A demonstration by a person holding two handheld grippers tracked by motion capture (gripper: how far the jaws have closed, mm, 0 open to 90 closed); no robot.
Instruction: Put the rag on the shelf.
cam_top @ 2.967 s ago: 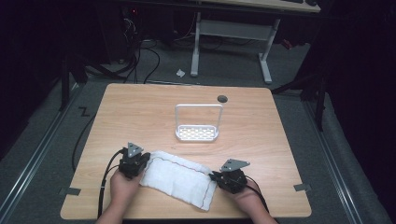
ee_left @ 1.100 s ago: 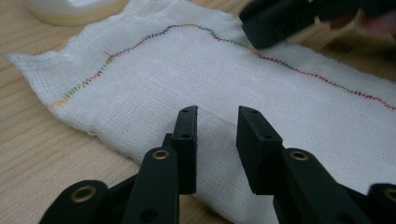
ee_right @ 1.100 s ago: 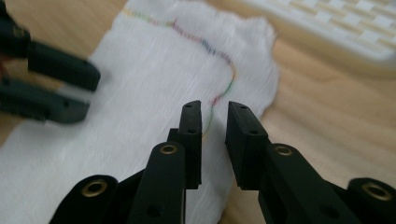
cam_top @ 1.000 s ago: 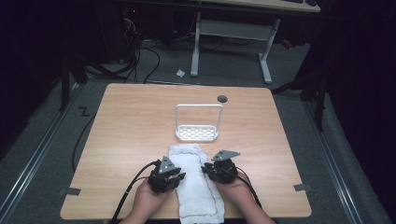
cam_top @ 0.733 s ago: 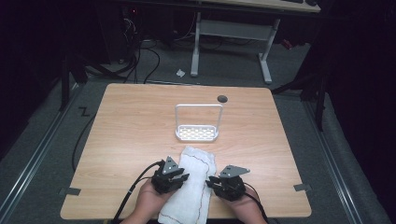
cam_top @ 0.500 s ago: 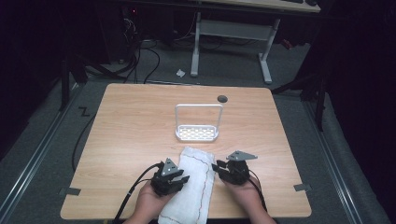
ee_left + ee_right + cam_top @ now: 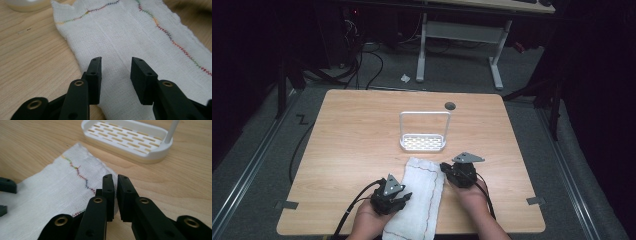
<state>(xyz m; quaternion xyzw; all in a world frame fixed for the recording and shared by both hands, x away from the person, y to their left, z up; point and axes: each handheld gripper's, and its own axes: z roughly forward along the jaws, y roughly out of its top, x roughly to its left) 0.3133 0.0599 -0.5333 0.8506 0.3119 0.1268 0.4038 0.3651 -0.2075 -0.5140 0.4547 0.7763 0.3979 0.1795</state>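
1. While your left gripper point(image 7: 116, 72) hangs with jaws apart over the folded white cloth point(image 7: 419, 192), nothing is pinched there.
2. Your right gripper point(image 7: 115, 185) pinches the cloth's near edge, probably to fold it.
3. Ahead sits the white rack point(image 7: 130, 138).

Both forearms come in over the table's near edge. The left hand point(image 7: 371, 216) holds the left gripper point(image 7: 116, 67) near that edge, its jaws parted with a clear gap. The right hand point(image 7: 473, 192) holds the right gripper point(image 7: 115, 182) farther in, right of the left one, its jaws nearly together, a thin slit between them
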